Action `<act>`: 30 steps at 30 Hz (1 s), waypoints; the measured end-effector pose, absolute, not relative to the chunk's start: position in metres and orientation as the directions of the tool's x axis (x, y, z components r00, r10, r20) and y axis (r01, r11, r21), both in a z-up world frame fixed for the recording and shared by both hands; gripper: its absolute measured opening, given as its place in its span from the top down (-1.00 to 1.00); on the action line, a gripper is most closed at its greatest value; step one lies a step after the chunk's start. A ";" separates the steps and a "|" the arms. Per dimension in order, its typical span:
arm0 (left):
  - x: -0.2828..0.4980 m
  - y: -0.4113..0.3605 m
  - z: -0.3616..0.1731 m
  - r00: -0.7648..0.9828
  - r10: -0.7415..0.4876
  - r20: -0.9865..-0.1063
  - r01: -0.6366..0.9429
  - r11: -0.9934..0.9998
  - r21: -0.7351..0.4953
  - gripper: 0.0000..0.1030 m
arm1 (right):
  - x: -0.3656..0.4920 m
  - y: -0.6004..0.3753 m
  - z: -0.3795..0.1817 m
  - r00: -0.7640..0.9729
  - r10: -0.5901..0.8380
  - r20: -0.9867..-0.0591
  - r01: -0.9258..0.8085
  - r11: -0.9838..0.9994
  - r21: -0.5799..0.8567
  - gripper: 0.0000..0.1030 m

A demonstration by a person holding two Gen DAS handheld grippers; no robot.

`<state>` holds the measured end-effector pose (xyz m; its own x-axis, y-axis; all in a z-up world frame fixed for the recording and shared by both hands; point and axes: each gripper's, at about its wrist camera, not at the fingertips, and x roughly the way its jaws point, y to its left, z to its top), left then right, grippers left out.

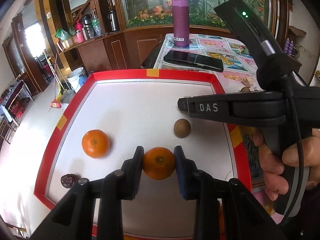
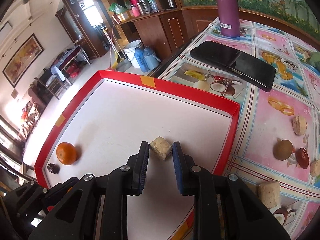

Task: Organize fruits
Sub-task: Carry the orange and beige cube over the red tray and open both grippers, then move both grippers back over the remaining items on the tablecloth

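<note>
Left wrist view: red-rimmed white cardboard tray (image 1: 218, 82) holds a loose orange tangerine (image 1: 95, 143) at nine o'clock and a brown round fruit (image 1: 182, 128) at one o'clock; left claw (image 1: 159, 163) clamps another tangerine (image 1: 159, 165). Right claw (image 2: 160, 155) pinches a beige cube (image 2: 161, 147).

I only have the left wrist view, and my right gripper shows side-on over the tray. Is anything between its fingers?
Observer: Yes, the right gripper is closed on a beige cube over the red tray.
Operator: Any fruit outside the tray that I can't see?
Observer: A red fruit lies on the tablecloth, beside a brown round fruit.
Operator: More cubes?
Observer: Another cube sits near the tray's right wall.
</note>
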<state>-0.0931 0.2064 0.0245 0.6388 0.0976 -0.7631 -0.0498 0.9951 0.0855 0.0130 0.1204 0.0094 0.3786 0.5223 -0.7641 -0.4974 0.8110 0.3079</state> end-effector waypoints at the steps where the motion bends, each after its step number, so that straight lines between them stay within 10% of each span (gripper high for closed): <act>1: -0.094 0.208 0.024 0.635 0.099 -0.766 -0.056 0.995 0.082 0.34 | 0.013 0.121 0.010 0.379 0.522 -0.764 -0.498 0.811 0.307 0.55; 20: -0.095 0.216 0.033 0.614 0.176 -0.769 -0.159 0.982 0.098 -0.47 | 0.011 0.091 0.035 0.373 0.620 -0.690 -0.513 0.758 0.404 0.30; 30: -0.093 0.184 0.065 0.679 0.144 -0.720 -0.103 0.990 0.101 -0.49 | 0.030 0.010 0.058 0.470 0.608 -0.640 -0.418 0.792 0.445 0.29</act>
<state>-0.0928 0.1840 0.0653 0.6786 0.1441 -0.7202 -0.1032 0.9895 0.1007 0.0300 0.0098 0.0577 0.4700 0.6082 -0.6397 -0.4184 0.7916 0.4453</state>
